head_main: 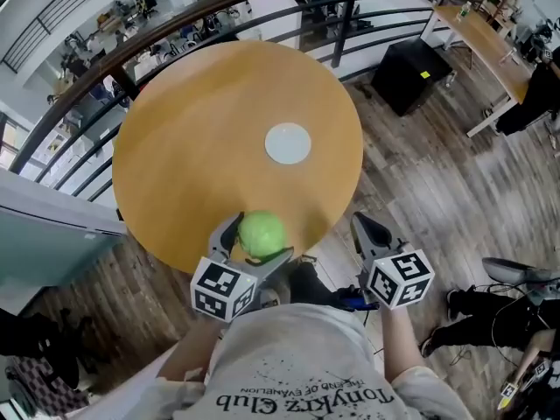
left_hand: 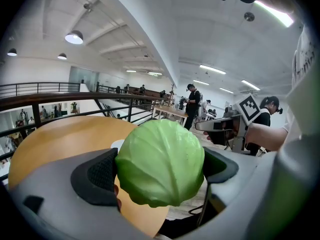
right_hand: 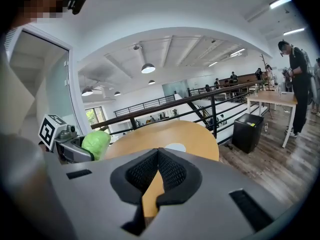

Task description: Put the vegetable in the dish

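Observation:
A round green cabbage (head_main: 262, 234) is clamped between the jaws of my left gripper (head_main: 259, 239), above the near edge of the round wooden table (head_main: 192, 147). In the left gripper view the cabbage (left_hand: 161, 162) fills the gap between both pads. It also shows at the left of the right gripper view as a green ball (right_hand: 96, 143). A small white dish (head_main: 288, 143) lies flat on the table, right of centre, beyond the cabbage; it appears again as a pale disc (right_hand: 175, 147). My right gripper (head_main: 367, 231) is shut and empty, off the table's right near edge.
A dark metal railing (head_main: 219, 11) curves round the far side of the table. A black box (head_main: 411, 74) stands on the wooden floor at the right, with a long desk (head_main: 479, 38) behind it. People stand near that desk.

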Available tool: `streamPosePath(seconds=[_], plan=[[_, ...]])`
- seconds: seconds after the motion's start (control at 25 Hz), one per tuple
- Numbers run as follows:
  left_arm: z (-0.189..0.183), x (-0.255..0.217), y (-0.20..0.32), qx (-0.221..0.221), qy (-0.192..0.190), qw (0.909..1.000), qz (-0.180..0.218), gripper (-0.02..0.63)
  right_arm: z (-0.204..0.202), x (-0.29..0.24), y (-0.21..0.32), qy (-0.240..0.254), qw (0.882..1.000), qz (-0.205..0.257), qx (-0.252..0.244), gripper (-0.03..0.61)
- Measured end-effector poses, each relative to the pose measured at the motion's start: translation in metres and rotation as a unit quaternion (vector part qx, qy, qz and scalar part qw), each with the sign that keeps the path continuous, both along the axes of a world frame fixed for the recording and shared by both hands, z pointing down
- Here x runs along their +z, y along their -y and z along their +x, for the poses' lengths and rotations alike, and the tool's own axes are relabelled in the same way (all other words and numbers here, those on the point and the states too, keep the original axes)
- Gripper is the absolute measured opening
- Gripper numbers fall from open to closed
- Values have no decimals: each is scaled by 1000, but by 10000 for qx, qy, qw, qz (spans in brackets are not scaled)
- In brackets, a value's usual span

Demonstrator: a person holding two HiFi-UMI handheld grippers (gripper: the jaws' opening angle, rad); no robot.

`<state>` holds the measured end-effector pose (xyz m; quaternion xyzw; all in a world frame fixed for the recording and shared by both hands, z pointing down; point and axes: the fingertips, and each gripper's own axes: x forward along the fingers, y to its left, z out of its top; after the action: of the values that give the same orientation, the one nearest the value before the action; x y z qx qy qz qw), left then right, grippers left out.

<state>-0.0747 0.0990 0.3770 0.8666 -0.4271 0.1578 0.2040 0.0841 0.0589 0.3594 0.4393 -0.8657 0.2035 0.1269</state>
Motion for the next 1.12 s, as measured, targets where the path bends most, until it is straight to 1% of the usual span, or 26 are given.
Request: streamPosePath(seconds=[0.24, 0.44, 0.56, 0.68, 0.84, 1.12], plan=[[28, -8, 50, -238, 77, 9997, 39, 503, 23, -7, 56, 59, 9995, 44, -310, 15], [39, -9, 62, -439, 138, 9989, 2, 503, 37, 1, 73, 70, 9987, -86, -493, 16], [43, -8, 77, -575, 237, 9981, -40, 503, 41, 6, 95, 82, 9979, -165, -615, 15], [42, -9, 94, -658, 245, 9974, -134, 503, 40, 4, 115, 97, 9974, -205, -677, 15], [31, -11, 97, -702, 277, 9970, -182, 503, 30, 3, 118, 109, 9972, -240, -700, 16], [20, -4, 115, -571, 343, 9974, -257, 503, 25, 7, 123, 126, 9981, -319, -510, 16]])
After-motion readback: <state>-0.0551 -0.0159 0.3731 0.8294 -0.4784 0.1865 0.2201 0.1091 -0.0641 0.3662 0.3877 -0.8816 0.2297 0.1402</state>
